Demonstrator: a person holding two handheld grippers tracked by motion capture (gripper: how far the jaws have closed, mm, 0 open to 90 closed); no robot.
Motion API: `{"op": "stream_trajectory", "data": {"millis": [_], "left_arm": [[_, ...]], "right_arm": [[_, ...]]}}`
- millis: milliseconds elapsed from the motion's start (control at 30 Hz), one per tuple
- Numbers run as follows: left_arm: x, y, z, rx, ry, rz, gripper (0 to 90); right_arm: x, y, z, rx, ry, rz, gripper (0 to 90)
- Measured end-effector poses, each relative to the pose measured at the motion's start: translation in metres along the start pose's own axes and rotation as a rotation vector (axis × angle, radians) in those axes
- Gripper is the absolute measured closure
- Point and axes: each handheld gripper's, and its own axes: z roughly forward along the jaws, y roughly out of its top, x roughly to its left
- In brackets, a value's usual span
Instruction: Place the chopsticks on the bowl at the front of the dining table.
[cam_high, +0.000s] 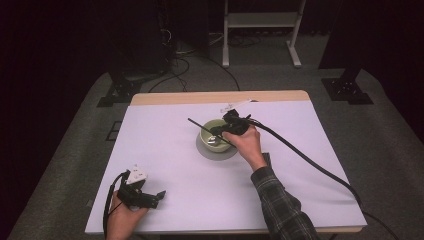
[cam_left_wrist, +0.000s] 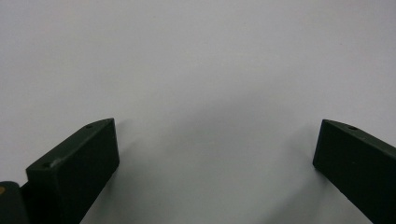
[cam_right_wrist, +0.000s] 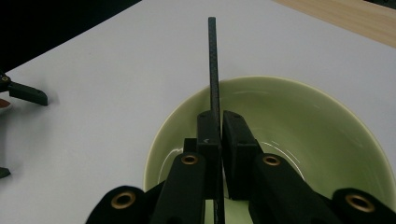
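Rod (cam_right_wrist: 213, 60), thin and black, sits clamped in the right gripper (cam_right_wrist: 219, 122) above the green bowl (cam_right_wrist: 327, 121); the left gripper (cam_left_wrist: 215, 149), well apart from that bowl, gapes empty.

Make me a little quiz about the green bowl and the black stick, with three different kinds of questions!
1. True or false: the right gripper pinches the black stick between its jaws.
2. What sits under the green bowl? A) a grey round mat B) a red plate C) a book
3. Fill in: the left gripper hangs over the white table cover with its jaws ____.

Key:
1. True. The stick runs up between the shut jaws, over the bowl.
2. A, the grey round mat.
3. Open, with nothing between them.
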Motion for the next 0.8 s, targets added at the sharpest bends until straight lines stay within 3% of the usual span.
{"op": "stream_trajectory", "data": {"millis": [367, 800], "left_arm": [[0.000, 0.000, 0.000, 0.000, 0.000, 0.000, 0.0], [0.000, 0.000, 0.000, 0.000, 0.000, 0.001, 0.0]], "right_arm": [[0.002, 0.002, 0.001, -0.008, -0.002, -0.015, 81.8], [0.005, 0.002, -0.015, -0.023, -0.018, -0.036, 79.1]]}}
